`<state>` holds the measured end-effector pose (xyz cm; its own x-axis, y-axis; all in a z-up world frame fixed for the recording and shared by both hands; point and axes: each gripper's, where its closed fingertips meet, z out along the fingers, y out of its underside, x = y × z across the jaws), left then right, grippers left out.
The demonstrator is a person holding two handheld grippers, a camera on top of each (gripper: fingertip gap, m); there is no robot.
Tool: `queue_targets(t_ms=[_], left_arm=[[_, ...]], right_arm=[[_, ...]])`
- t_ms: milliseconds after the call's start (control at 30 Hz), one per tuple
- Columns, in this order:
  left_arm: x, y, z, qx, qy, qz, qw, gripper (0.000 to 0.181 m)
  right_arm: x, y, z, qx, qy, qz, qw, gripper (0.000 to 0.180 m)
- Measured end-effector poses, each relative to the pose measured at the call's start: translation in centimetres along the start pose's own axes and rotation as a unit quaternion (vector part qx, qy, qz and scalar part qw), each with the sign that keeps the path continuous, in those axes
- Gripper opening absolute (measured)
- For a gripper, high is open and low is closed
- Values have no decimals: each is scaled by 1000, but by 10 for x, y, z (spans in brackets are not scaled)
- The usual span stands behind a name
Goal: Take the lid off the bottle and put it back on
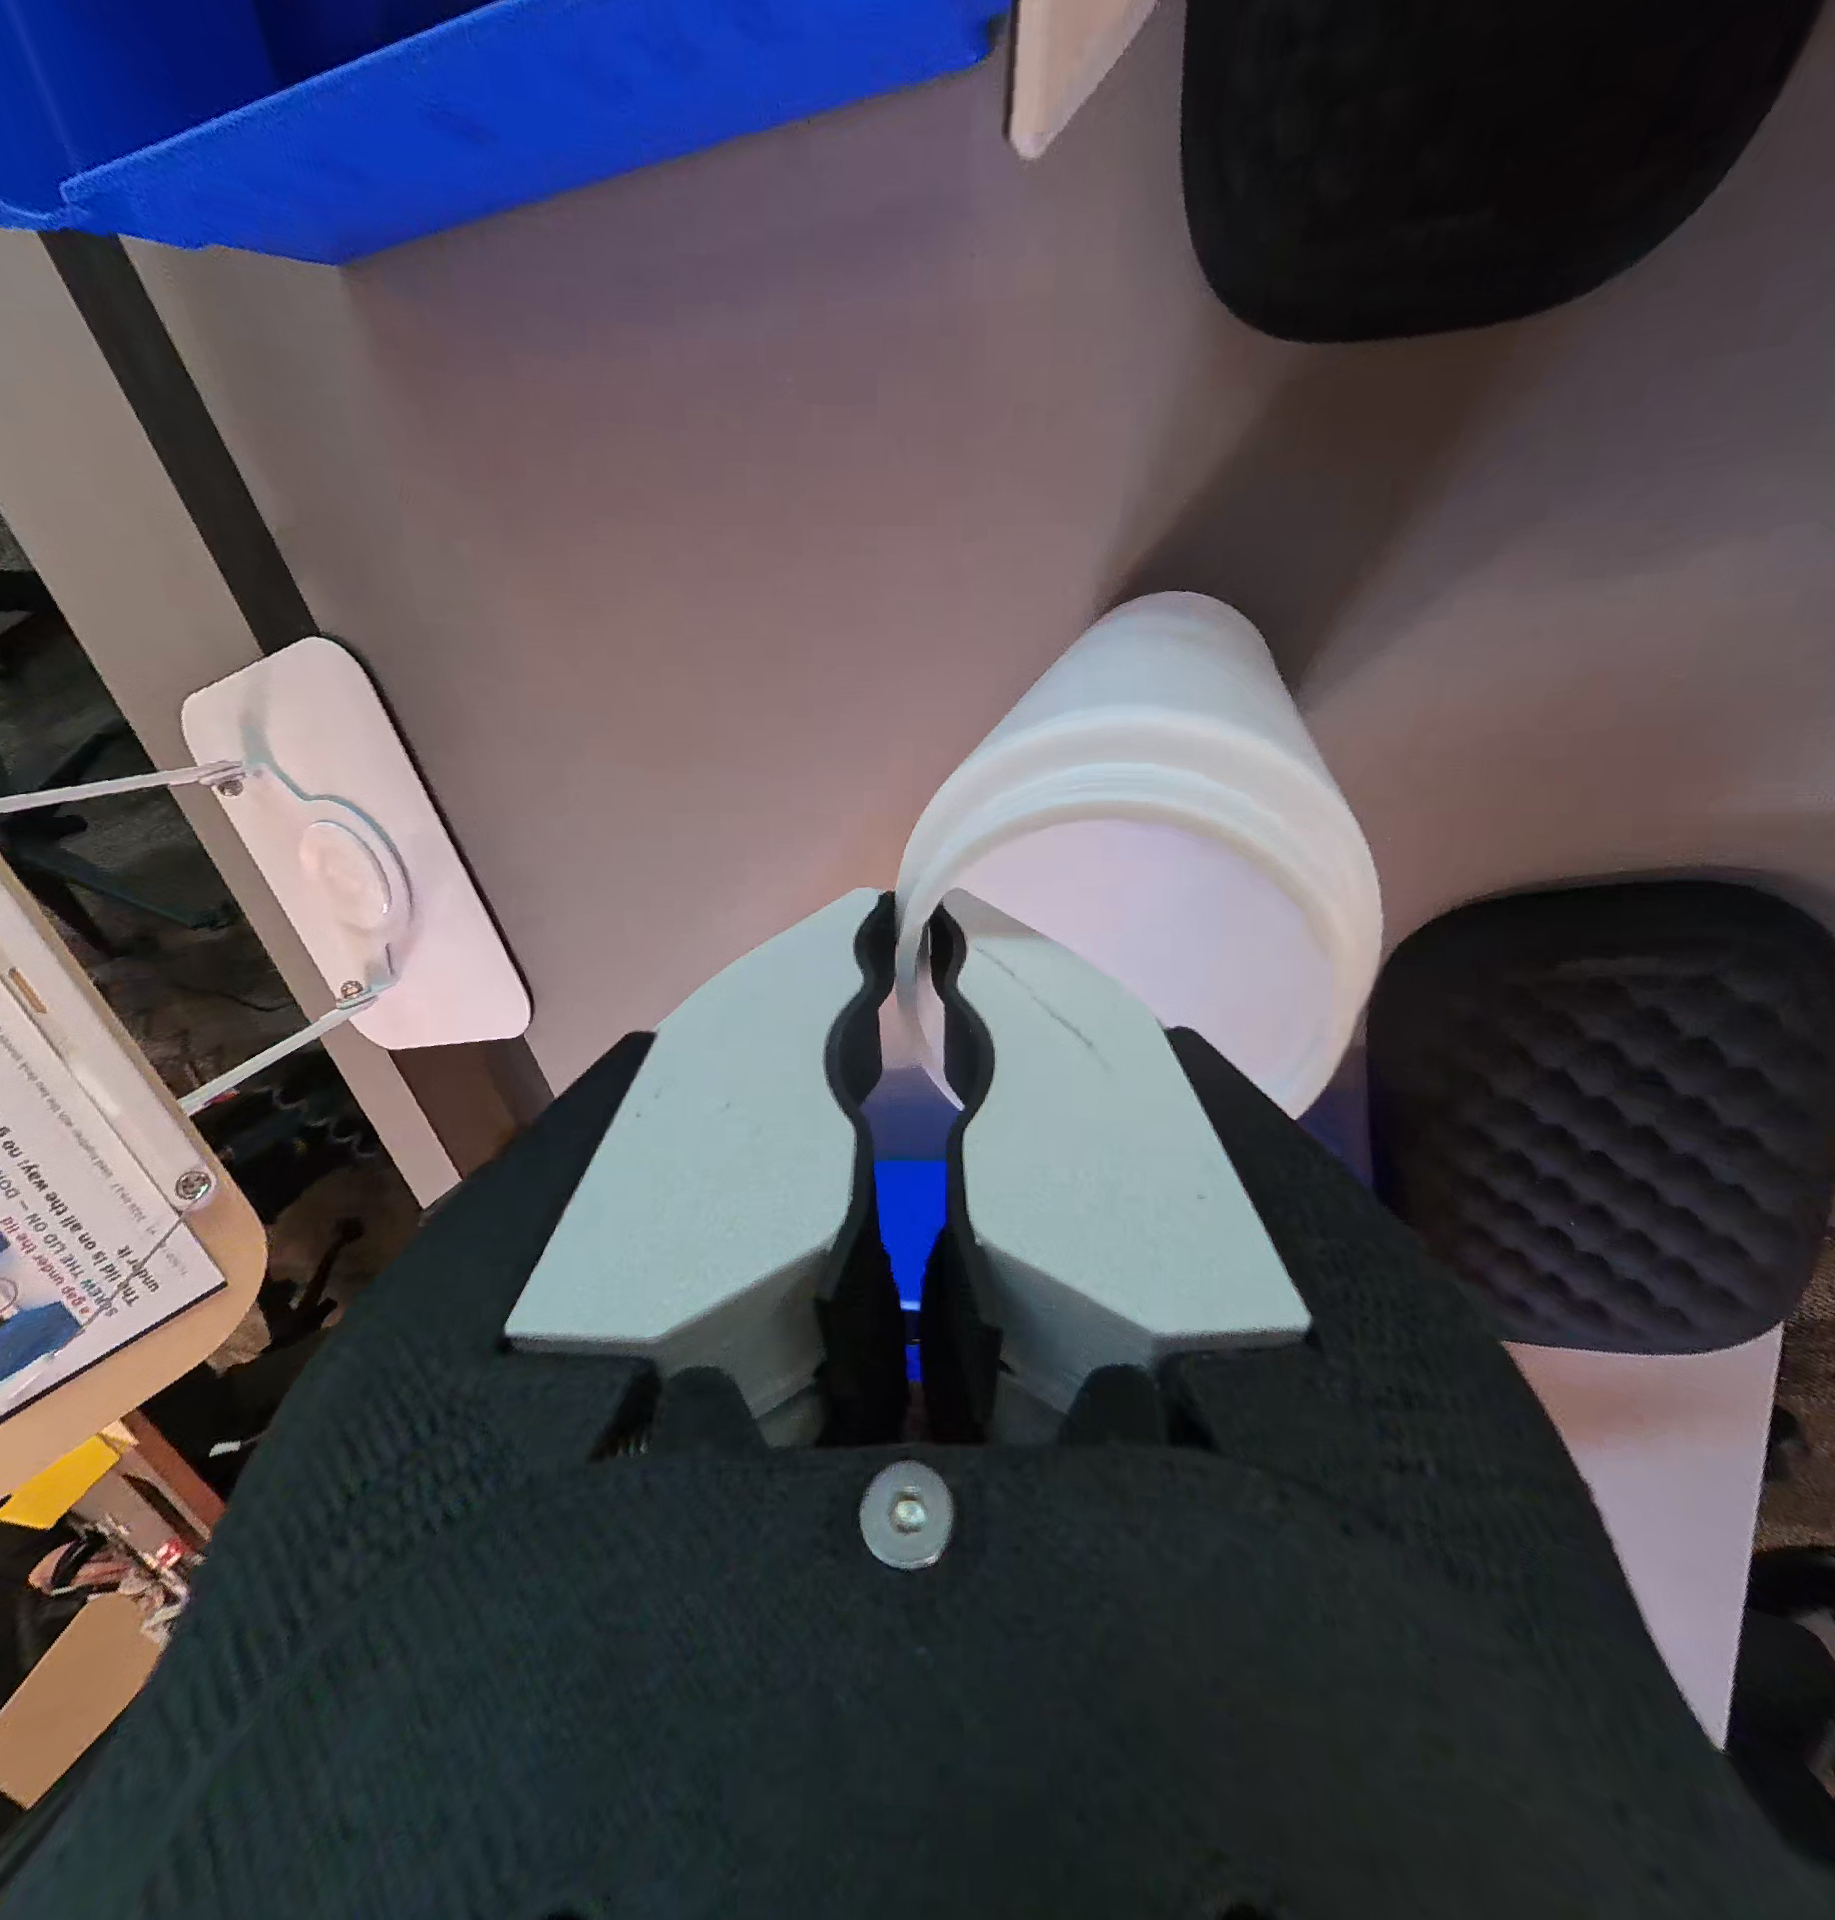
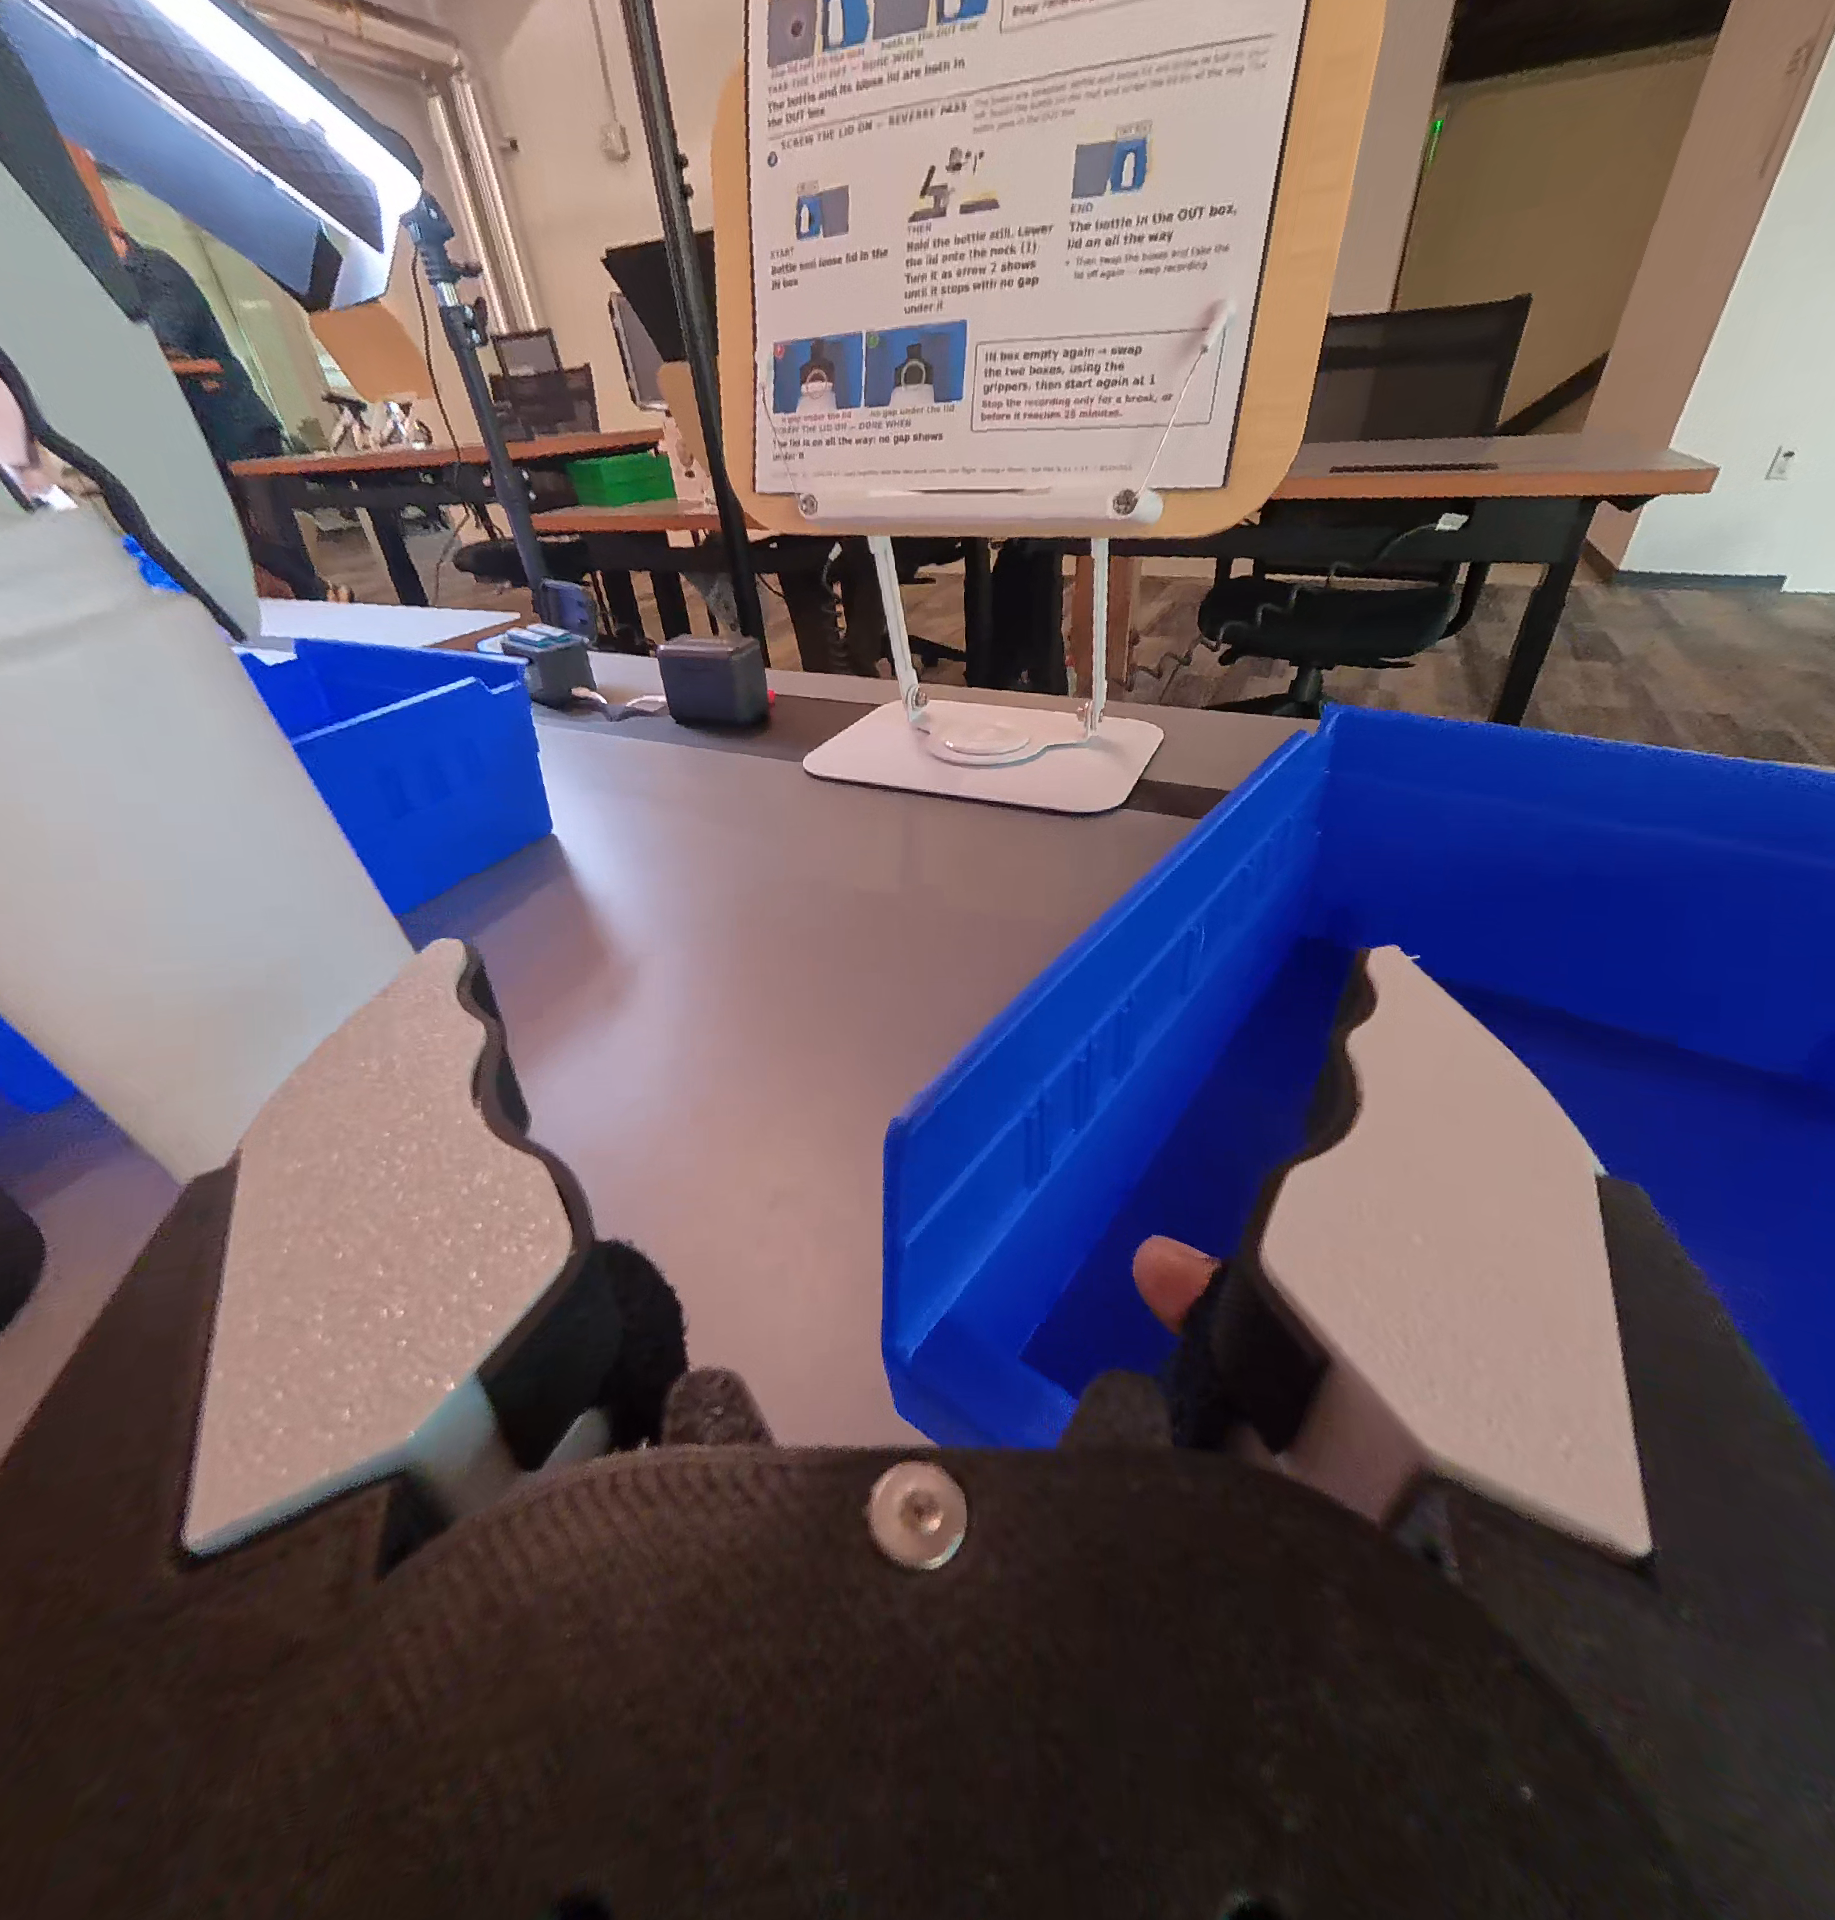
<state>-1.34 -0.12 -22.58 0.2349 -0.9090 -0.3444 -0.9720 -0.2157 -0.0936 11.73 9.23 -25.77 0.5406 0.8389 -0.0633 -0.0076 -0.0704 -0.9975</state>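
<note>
The white bottle (image 1: 1152, 831) has no lid on it; its threaded open mouth faces the left wrist camera. My left gripper (image 1: 918, 935) is shut on the rim of that mouth, pinching the wall between its pads. In the right wrist view the bottle (image 2: 113, 831) hangs at the far left, with one grey finger of the left gripper (image 2: 92, 343) above it. My right gripper (image 2: 918, 966) is wide open and empty, low over the grey table (image 2: 747, 987), with its right finger over a blue bin. I see no lid in either view.
A blue bin (image 2: 1515, 935) sits close on the right and another (image 2: 425, 769) at the left behind the bottle. An instruction board (image 2: 1006, 260) on a white stand base (image 2: 986, 753) stands at the table's far edge. Two black padded mats (image 1: 1609, 1122) (image 1: 1464, 156) lie on the table.
</note>
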Motion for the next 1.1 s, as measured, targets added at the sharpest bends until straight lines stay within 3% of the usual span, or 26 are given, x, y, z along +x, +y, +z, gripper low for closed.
queue_targets(t_ms=[167,333,467,567,700,833,900,967,1100], left_arm=[[-5,2,1,-1,-2,-7,1000,16],[-11,1,-11,21,-13,-29,999,50],[-23,-1,-46,93,-57,-63,992,75],[-34,8,-86,193,-113,-122,967,82],[-50,65,-120,305,-219,-259,890,87],[-47,179,-70,229,-285,-394,843,93],[-33,227,-31,177,-274,-426,844,95],[-17,258,8,153,-230,-448,850,101],[2,291,67,144,-178,-522,821,107]], right_arm=[[-6,2,3,-2,-2,-16,1000,146],[-11,0,3,-2,-8,-24,1000,146],[-5,7,3,-20,4,-28,999,146],[-5,7,2,-18,1,-26,999,146],[-3,2,1,-7,7,-12,1000,146],[-1,3,0,-11,11,-12,1000,146],[-2,-1,0,-4,8,-8,1000,146],[-4,-5,0,2,4,0,1000,146],[-5,-4,0,-3,7,-3,1000,146]])
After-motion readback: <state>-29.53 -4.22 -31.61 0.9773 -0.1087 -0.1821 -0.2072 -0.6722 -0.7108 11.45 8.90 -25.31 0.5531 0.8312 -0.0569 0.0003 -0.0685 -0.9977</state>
